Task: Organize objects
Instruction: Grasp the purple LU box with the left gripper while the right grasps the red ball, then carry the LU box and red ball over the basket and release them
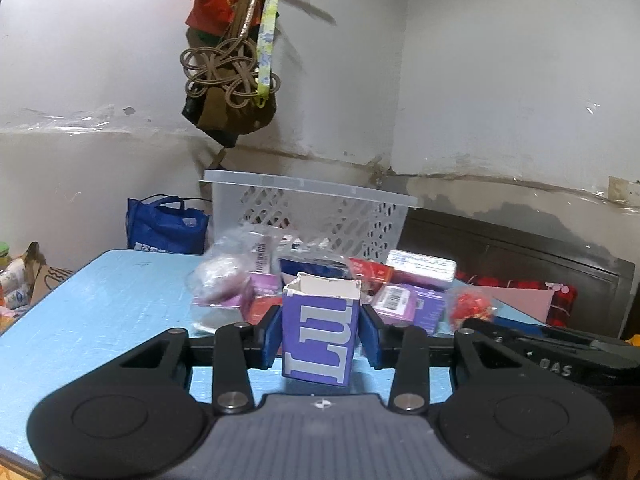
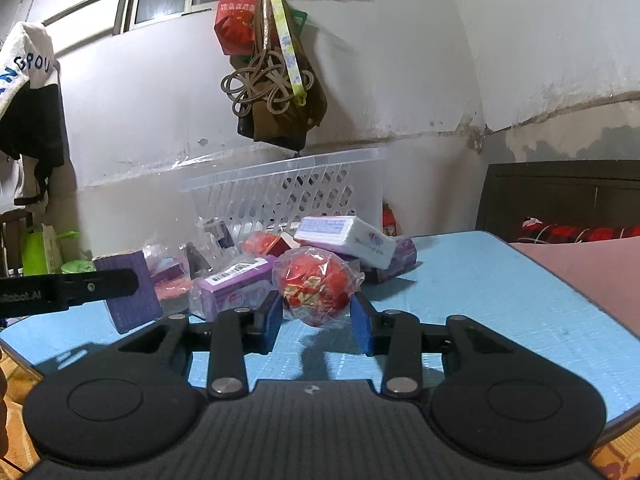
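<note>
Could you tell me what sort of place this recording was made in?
Probably a lived-in home room: bags hang on a bare plaster wall, a jacket hangs left, and a dark headboard stands beside the blue table.

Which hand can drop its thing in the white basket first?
Probably right: the right gripper holds the red wrapped ball, the white basket looks nearer. The left gripper holds the purple box.

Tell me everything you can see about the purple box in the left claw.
The purple box is a small cardboard carton with large white lettering on its front. Its top is torn open, showing a ragged white edge and pale inside. It stands upright, lifted off the blue table, pinched at both sides by the blue pads of the left claw, in front of the pile of packages.
</note>
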Tool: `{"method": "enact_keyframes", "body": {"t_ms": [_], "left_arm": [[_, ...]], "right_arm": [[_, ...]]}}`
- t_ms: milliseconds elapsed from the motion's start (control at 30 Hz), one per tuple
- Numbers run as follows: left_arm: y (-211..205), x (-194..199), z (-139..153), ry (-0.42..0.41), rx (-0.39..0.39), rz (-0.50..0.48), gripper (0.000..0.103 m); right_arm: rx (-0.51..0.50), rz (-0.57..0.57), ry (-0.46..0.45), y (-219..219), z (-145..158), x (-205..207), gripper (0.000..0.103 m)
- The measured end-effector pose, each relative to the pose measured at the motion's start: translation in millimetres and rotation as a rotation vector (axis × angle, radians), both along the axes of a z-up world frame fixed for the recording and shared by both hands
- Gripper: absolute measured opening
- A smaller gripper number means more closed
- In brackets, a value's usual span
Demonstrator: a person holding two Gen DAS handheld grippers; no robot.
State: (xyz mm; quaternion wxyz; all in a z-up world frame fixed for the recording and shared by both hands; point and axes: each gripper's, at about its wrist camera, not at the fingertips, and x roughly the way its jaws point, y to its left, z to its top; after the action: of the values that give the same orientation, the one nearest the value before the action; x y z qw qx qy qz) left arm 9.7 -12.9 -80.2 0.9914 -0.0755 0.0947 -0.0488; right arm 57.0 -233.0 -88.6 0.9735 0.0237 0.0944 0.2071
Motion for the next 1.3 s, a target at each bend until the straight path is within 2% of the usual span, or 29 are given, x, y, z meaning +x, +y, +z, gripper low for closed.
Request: {"method": "enact_keyframes", "body": {"t_ms": [367, 533, 733, 833, 933, 1100, 1200, 1267, 1300], "left_arm": [[11, -4, 12, -0.011, -0.011, 0.01, 0.045], [18, 0, 32, -0.052, 0.009, 0.007, 0.045], [38, 15, 50, -0.039, -0.03, 0.005, 0.045], [45, 22, 68, -0.066, -0.034, -0.001, 0.045], [47, 45, 97, -0.104, -0.001, -0.013, 0.045], [46, 119, 152, -0.092, 0.007, -0.022, 0.045], [42, 169, 170, -0.036, 0.01, -0.017, 0.046], [37, 193, 173, 0.005, 0.023, -0.001, 0.048], [35, 206, 172, 0.027, 0.02, -0.007, 0.056]], "right_arm": [[0.037, 0.026, 0.011, -11, 10, 1, 0.041], [0.036, 0.03, -0.029, -12, 29, 0, 0.041], [0.046, 0.017, -0.063, -20, 48, 9, 0.041], [0.03, 0.025, -0.078, -18, 58, 15, 0.041], [-0.001, 0.043, -0.124, -8, 83, 33, 0.041], [-0.009, 0.114, -0.147, 20, 137, 102, 0.041], [-0.047, 0.139, -0.091, 45, 155, 150, 0.041], [-0.088, 0.127, -0.064, 61, 155, 175, 0.043], [-0.101, 0.117, -0.072, 65, 153, 182, 0.044]]}}
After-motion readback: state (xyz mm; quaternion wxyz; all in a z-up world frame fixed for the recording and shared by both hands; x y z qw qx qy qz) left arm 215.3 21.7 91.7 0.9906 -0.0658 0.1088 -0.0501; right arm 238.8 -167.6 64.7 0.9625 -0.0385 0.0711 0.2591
